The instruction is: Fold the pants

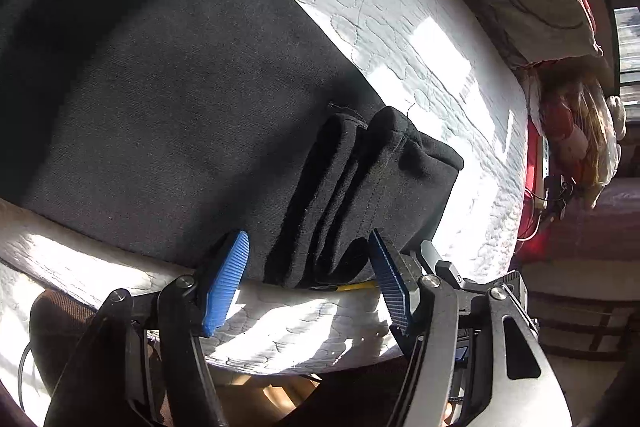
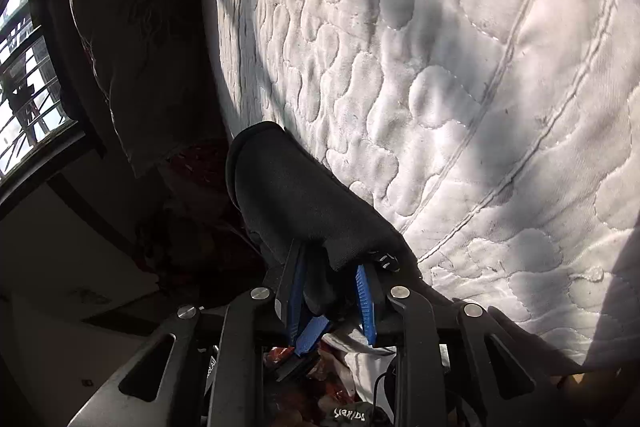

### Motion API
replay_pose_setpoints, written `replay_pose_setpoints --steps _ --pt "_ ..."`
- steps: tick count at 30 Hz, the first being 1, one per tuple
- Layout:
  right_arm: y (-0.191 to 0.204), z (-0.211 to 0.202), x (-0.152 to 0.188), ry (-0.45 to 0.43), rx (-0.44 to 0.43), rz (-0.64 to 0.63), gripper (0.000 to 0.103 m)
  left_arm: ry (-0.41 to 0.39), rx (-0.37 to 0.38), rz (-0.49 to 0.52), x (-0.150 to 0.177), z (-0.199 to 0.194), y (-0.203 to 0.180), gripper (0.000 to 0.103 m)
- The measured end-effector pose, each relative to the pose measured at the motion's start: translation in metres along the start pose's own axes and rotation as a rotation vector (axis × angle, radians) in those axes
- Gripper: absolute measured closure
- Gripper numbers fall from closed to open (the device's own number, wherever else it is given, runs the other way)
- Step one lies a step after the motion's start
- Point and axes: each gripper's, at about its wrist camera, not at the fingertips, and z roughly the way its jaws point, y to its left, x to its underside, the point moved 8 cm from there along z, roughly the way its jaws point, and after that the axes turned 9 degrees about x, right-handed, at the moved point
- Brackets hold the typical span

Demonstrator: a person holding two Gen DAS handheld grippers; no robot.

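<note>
I am partway through the fold: the black pants (image 1: 168,115) lie spread flat across the white quilted mattress (image 1: 400,27), with one end already doubled into thick layered folds at about five o'clock in my left view, hanging close to the mattress edge.

My left claw (image 1: 308,267) stands spread, its blue pads (image 1: 226,283) on either side of that bunched end and not pressing it; the cloth sits between them, loose. I judge this hand has let go of the fold it laid down. It tilts steeply down over the mattress edge.

My right claw (image 2: 330,291) is narrowed around a thick roll of the same black cloth (image 2: 296,199), which rises from between the pads toward twelve o'clock. The pads look to be against it, so I read this as a pinch, though shadow hides the contact on the left pad. This hand points only slightly downward, out over the mattress.

Next, I judge, the right end must be carried over and laid on the flat part, edges lined up.
</note>
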Motion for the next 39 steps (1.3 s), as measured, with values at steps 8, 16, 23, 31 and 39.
replay_pose_setpoints --steps 8,16,23,31,39 --pt "0.001 0.001 0.001 -0.002 -0.02 0.018 0.073 0.035 0.173 -0.088 0.0 0.01 -0.017 0.036" --pt "-0.011 -0.001 0.001 -0.004 -0.083 0.092 0.072 0.056 0.18 -0.151 0.011 0.008 -0.007 0.083" --pt "-0.009 -0.002 0.004 -0.053 -0.055 0.069 0.096 0.011 0.15 -0.122 0.0 -0.013 -0.007 0.094" --pt "-0.002 0.02 0.029 -0.021 -0.002 0.002 0.093 -0.023 -0.02 -0.037 -0.002 -0.002 0.019 0.092" --pt "-0.009 0.002 0.027 0.017 0.001 0.027 0.07 -0.017 0.105 -0.051 0.006 -0.037 0.011 0.091"
